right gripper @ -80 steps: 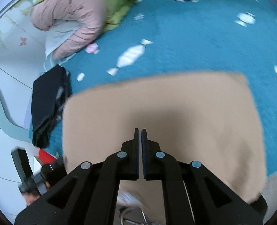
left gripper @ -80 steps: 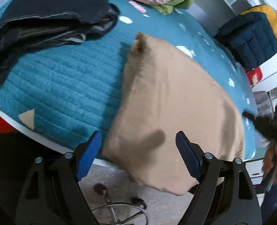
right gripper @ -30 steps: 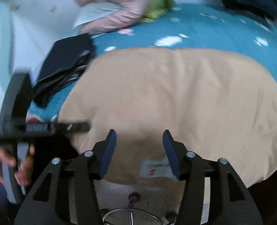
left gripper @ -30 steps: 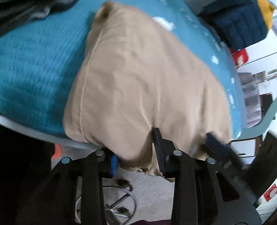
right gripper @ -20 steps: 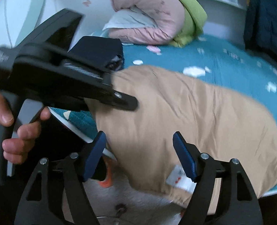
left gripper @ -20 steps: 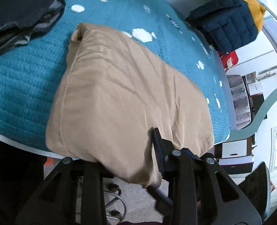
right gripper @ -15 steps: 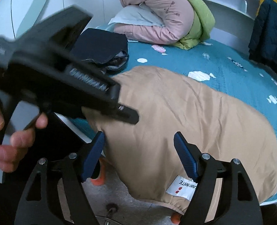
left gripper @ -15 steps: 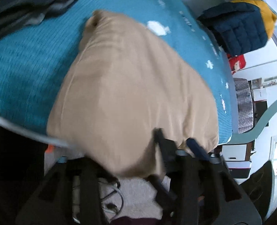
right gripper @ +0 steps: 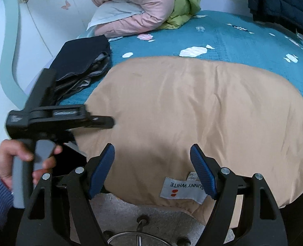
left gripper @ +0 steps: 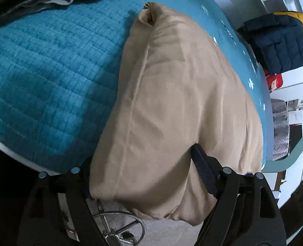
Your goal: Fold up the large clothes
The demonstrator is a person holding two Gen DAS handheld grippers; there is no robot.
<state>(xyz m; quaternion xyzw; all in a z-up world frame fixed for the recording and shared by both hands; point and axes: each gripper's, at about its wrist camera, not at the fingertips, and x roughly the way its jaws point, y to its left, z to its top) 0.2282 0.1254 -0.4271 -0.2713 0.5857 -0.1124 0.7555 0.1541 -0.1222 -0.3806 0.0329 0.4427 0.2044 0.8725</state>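
A folded tan padded garment lies on the teal quilted bed, its near edge hanging over the side. My left gripper straddles that near corner with its jaws open wide; the left finger is hidden under the cloth. In the right wrist view the garment shows a white label at its near hem. My right gripper is open and empty just above the hem. The left gripper shows there at the garment's left edge.
A dark folded clothes pile lies left of the tan garment. Pink and green bedding is at the bed's far side. A navy and yellow jacket hangs at the right. A chair base stands on the floor below the bed's edge.
My left gripper opened wider around the garment's near corner, which now sits between its fingers. My right gripper stayed open and shifted right over the labelled hem.
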